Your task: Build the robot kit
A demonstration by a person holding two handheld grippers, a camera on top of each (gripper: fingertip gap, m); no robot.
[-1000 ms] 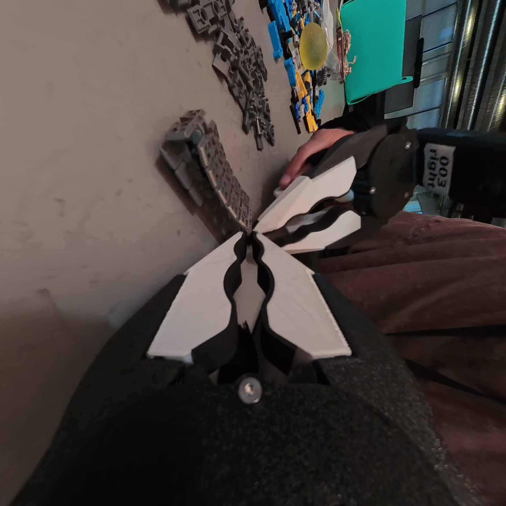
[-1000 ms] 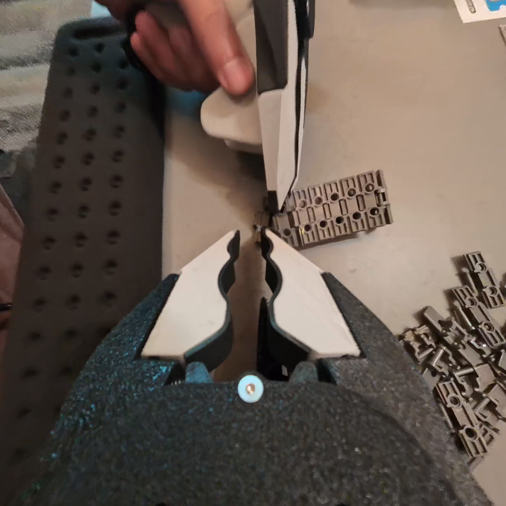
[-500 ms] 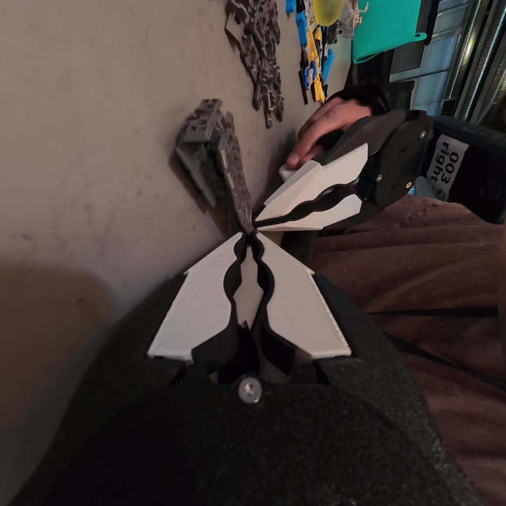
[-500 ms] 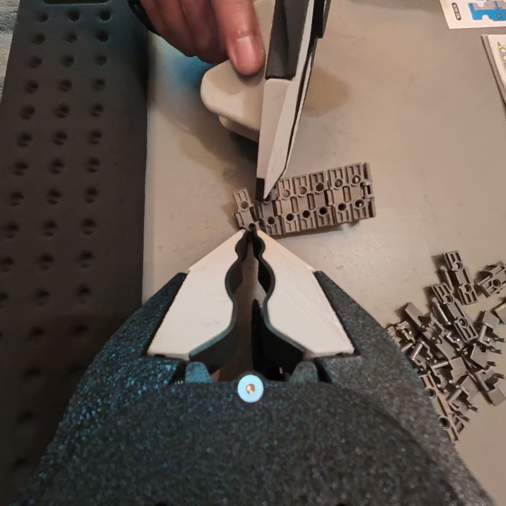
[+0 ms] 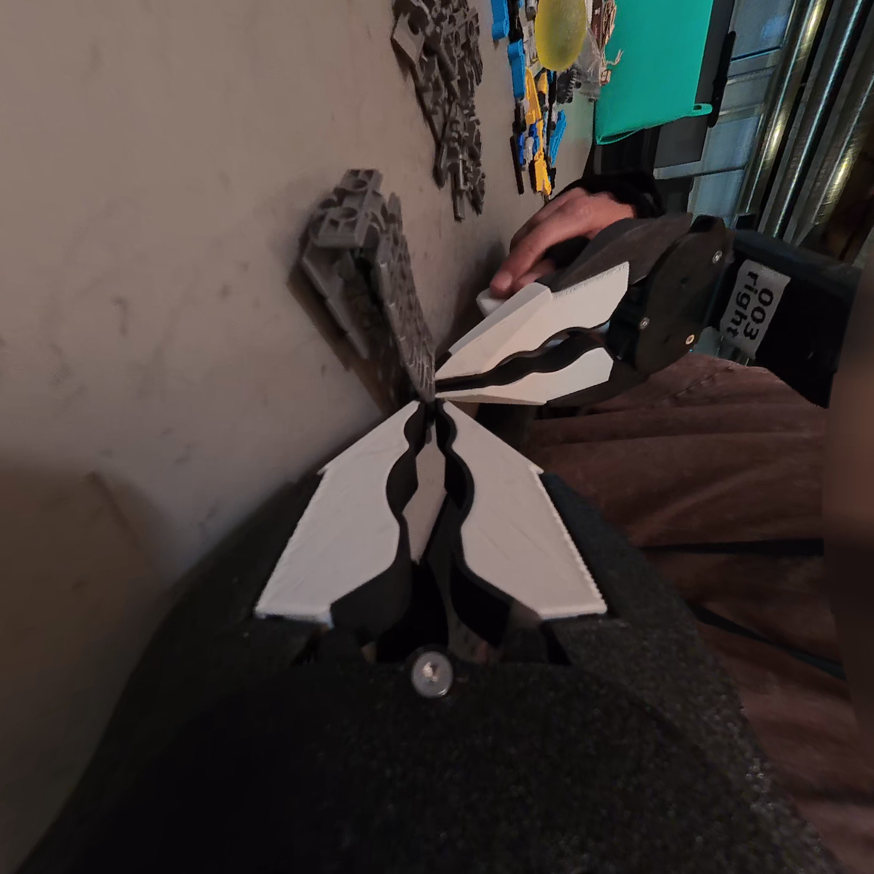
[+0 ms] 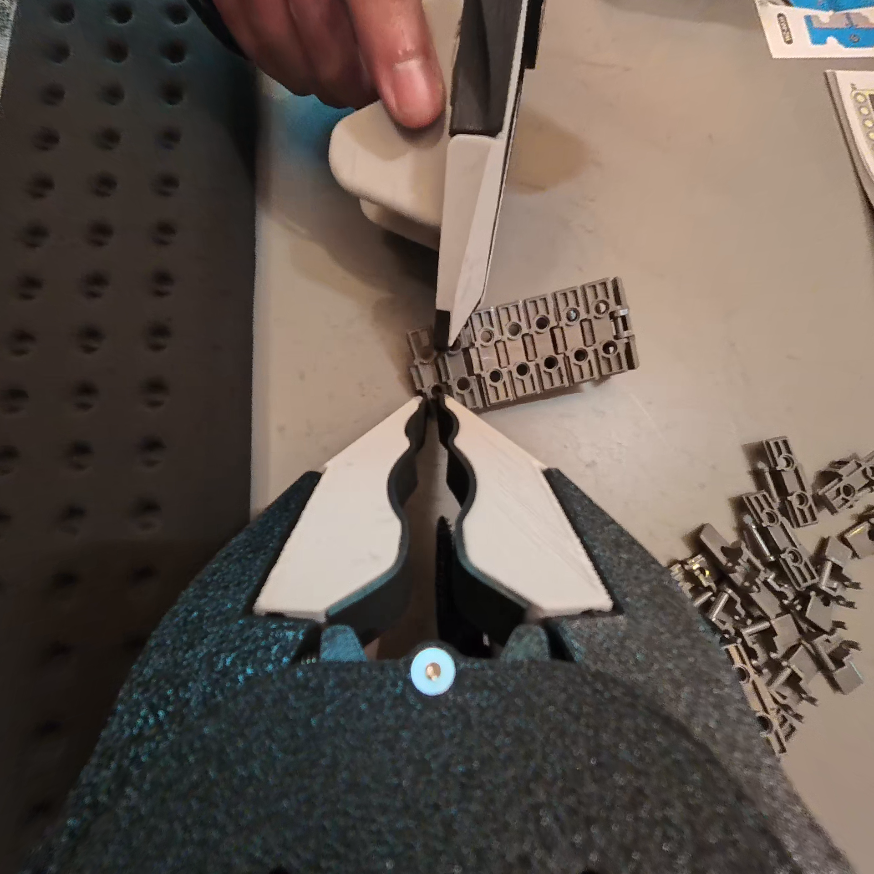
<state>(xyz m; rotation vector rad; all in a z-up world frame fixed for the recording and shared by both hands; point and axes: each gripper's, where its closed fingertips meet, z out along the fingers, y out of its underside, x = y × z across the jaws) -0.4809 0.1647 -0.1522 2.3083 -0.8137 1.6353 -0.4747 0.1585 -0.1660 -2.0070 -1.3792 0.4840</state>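
Strip: grey track strip (image 6: 534, 350) of joined links, on table (image 6: 662, 213), frame centre.
Left tool (image 5: 428, 407): tips clamped on the strip's left end.
Right tool (image 6: 432, 402): tips pinched on end link (image 6: 425, 373).
Heap: loose links (image 6: 780, 591), lower right.

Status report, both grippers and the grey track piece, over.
Left gripper shut on grey track strip, at its end. Right gripper shut on end link. Strip on table; loose links pile apart, to the right.

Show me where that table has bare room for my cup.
Bare beige tabletop lies beyond the joined grey plastic track strip, short of the printed sheets. It is crowded right, at the loose grey link pile, and where both tongs meet.
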